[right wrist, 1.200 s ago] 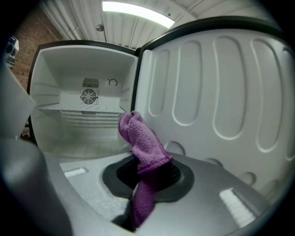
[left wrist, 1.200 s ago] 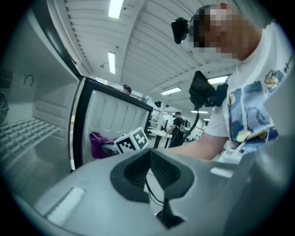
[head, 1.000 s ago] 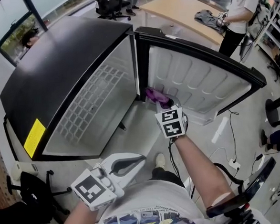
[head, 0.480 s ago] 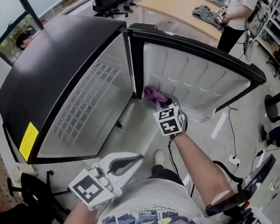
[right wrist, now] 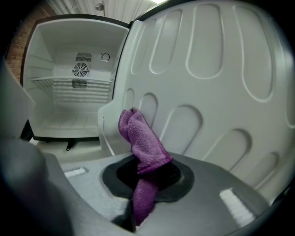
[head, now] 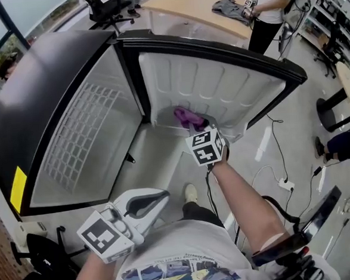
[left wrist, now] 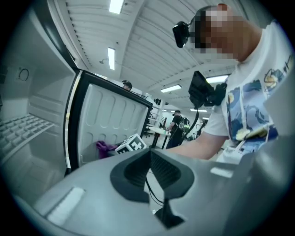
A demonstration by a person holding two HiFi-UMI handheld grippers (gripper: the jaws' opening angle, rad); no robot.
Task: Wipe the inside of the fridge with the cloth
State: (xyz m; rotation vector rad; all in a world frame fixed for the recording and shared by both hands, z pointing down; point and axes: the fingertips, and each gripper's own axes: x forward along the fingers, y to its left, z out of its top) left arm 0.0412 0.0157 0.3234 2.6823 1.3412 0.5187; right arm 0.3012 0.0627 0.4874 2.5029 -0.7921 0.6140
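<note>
Right gripper pinches bunched purple cloth (fuzzy, folded); left gripper closed, empty

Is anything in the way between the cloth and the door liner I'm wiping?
Nothing visible. The right gripper is shut on the purple cloth, whose free end stands right at the white door liner, low down near the hinge edge. Whether it touches, I cannot tell.

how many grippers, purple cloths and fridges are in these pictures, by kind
grippers: 2 (left gripper, jaws together and empty; right gripper, jaws shut on the cloth)
purple cloth: 1
fridge, door open: 1
total: 4
</note>
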